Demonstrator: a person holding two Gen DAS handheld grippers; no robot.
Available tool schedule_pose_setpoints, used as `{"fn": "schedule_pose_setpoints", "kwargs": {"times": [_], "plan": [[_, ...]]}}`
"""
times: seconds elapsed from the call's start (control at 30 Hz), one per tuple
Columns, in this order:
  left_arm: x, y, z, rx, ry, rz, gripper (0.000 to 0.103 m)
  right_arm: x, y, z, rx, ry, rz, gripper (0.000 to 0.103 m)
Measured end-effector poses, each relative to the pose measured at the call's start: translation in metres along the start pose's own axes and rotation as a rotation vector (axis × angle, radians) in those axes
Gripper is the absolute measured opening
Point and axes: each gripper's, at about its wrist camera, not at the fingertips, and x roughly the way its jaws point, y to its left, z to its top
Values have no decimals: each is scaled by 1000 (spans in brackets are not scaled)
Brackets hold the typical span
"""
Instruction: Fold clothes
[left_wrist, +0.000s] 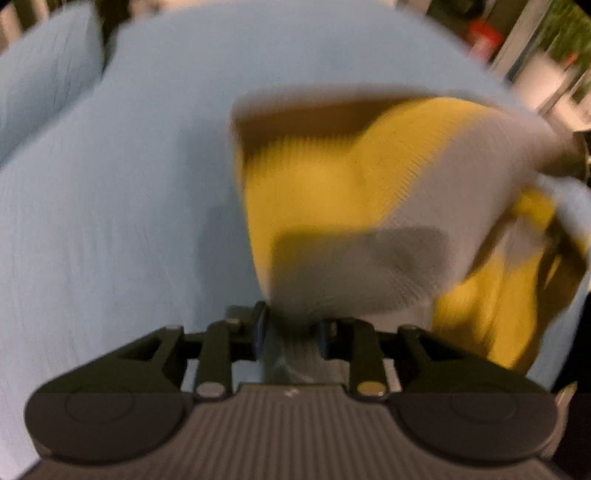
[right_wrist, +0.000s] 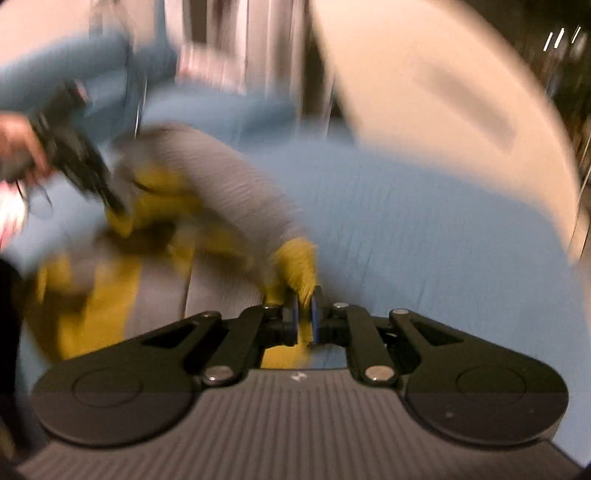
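Right gripper (right_wrist: 303, 317) pinching yellow ribbed cuff of garment (right_wrist: 207, 184), likely to draw it out for folding | left gripper (left_wrist: 291, 332) jaws partly apart, grey knit between them, grip uncertain | garment bunched just ahead of both, grey-and-yellow ribbed knit | blue bedsheet (left_wrist: 110, 221) beneath, finely crinkled

blur: both views smeared | left claw (right_wrist: 110, 201) tips hidden in garment (right_wrist: 207, 173)

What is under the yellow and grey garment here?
The garment lies on a light blue bedsheet, which shows all around it. Whatever sits beneath its bunched folds is covered, and the blur hides finer detail.
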Motion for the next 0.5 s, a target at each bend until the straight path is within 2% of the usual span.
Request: {"fn": "schedule_pose_setpoints", "kwargs": {"times": [0.03,0.07,0.1,0.17,0.23,0.3,0.33,0.37,0.4,0.43,0.47,0.5], "plan": [[-6,1,-5,-10,-7,-3,49,9,4,-11,15,108,-5,14],[-14,2,-11,-24,-18,-3,61,7,6,-17,31,133,-25,16],[-26,6,-16,-38,-40,3,64,1,7,-20,58,128,-43,18],[-39,10,-15,-34,-76,27,66,-14,2,-20,157,98,-70,31],[-48,14,-9,-42,-115,43,67,-29,-7,-17,265,46,-88,37],[-58,20,10,-62,-185,32,76,-38,-18,-18,343,-18,-83,46],[-61,22,19,-70,-215,25,85,-45,-24,-19,405,-75,-64,54],[-60,22,28,-70,-228,17,89,-45,-31,-14,429,-101,-52,63],[-56,25,46,-73,-244,-7,90,-45,-38,-9,452,-126,-39,68],[-51,27,61,-82,-242,-34,91,-45,-44,-4,476,-152,-26,74],[-42,30,76,-103,-217,-62,92,-44,-52,-1,490,-201,10,77],[-27,36,97,-138,-172,-102,92,-39,-56,-2,491,-207,20,78]]}}
